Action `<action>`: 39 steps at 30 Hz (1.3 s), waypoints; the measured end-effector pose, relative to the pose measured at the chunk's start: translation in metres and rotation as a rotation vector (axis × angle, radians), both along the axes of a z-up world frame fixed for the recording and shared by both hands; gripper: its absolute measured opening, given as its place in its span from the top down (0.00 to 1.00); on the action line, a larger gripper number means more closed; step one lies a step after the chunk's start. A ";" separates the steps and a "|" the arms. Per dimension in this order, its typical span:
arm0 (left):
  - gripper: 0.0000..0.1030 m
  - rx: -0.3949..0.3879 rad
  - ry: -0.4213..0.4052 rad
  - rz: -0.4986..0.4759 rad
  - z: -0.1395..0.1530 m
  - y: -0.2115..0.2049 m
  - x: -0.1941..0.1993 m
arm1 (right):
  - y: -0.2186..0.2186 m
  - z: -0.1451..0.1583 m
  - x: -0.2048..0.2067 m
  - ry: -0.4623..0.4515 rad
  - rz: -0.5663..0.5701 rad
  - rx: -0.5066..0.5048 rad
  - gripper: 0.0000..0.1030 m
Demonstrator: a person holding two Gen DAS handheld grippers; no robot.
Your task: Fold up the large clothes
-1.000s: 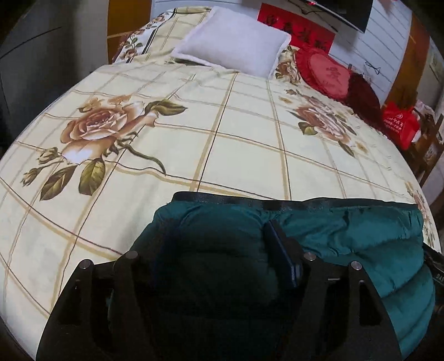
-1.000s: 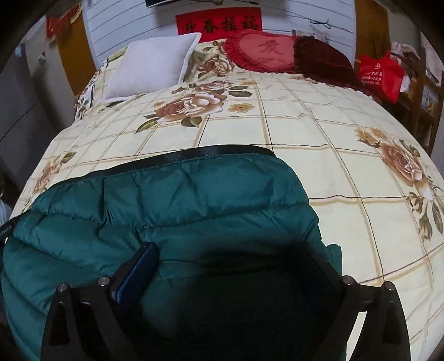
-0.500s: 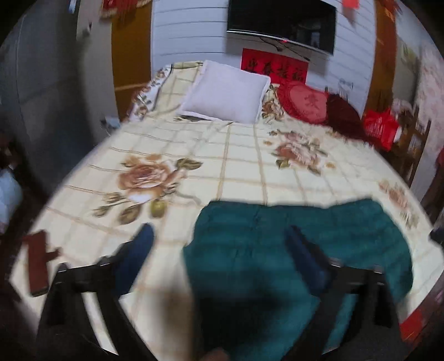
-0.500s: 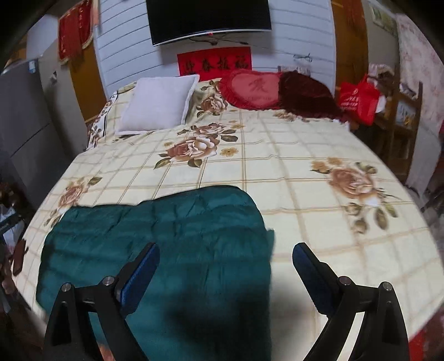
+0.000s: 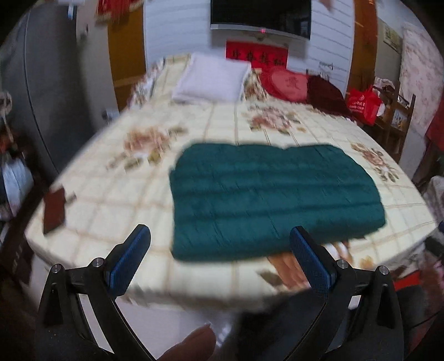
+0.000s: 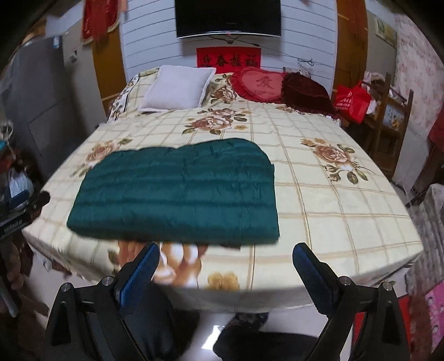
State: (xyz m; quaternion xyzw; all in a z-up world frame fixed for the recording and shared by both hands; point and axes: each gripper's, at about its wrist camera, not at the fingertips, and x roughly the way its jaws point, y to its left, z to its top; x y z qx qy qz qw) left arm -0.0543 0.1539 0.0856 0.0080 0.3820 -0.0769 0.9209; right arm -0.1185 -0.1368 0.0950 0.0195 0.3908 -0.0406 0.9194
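Item 1. Left gripper (image 5: pixel 219 258): black frame, two blue-padded fingers (image 5: pixel 129 257) spread wide, released, gripping nothing; held off the foot of the bed. The left wrist view is motion-blurred.

Item 2. Small dark brown flat object (image 5: pixel 54 209): lies on the bedspread at 9 o'clock of the jacket, near the bed's left edge; what it is cannot be told.

Item 3. Bed with cream grid-checked bedspread printed with brown roses (image 6: pixel 347 205) (image 5: pixel 111 211): fills the middle of both views.

Item 4. Dark teal quilted puffer jacket (image 5: pixel 272 200) (image 6: pixel 177 194): folded into a flat rectangle with horizontal stitched ribs, resting on the bedspread near the foot edge, at 12 o'clock of both grippers and apart from both pairs of fingers.

Item 5. White square pillow (image 6: pixel 177 87): at the head of the bed, 11 o'clock of the jacket.

Item 6. Red heart-shaped cushion (image 6: pixel 259 84): just beside a dark maroon cushion (image 6: pixel 306 94), 1 o'clock of the jacket.

Item 7. Black wall-mounted television (image 6: pixel 227 18): above a red banner with black characters (image 6: pixel 229 58).

Item 8. Red plastic bag (image 6: pixel 351 101): on wooden furniture at 2 o'clock, off the bed.

Item 9. Right gripper (image 6: pixel 224 273): black frame, blue-padded fingers (image 6: pixel 141 273) wide apart, released, holding nothing, off the foot of the bed.
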 end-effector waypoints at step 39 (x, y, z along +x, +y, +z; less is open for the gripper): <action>0.02 0.064 0.046 -0.024 0.009 -0.020 -0.056 | 0.033 0.012 -0.065 -0.073 0.030 -0.089 0.07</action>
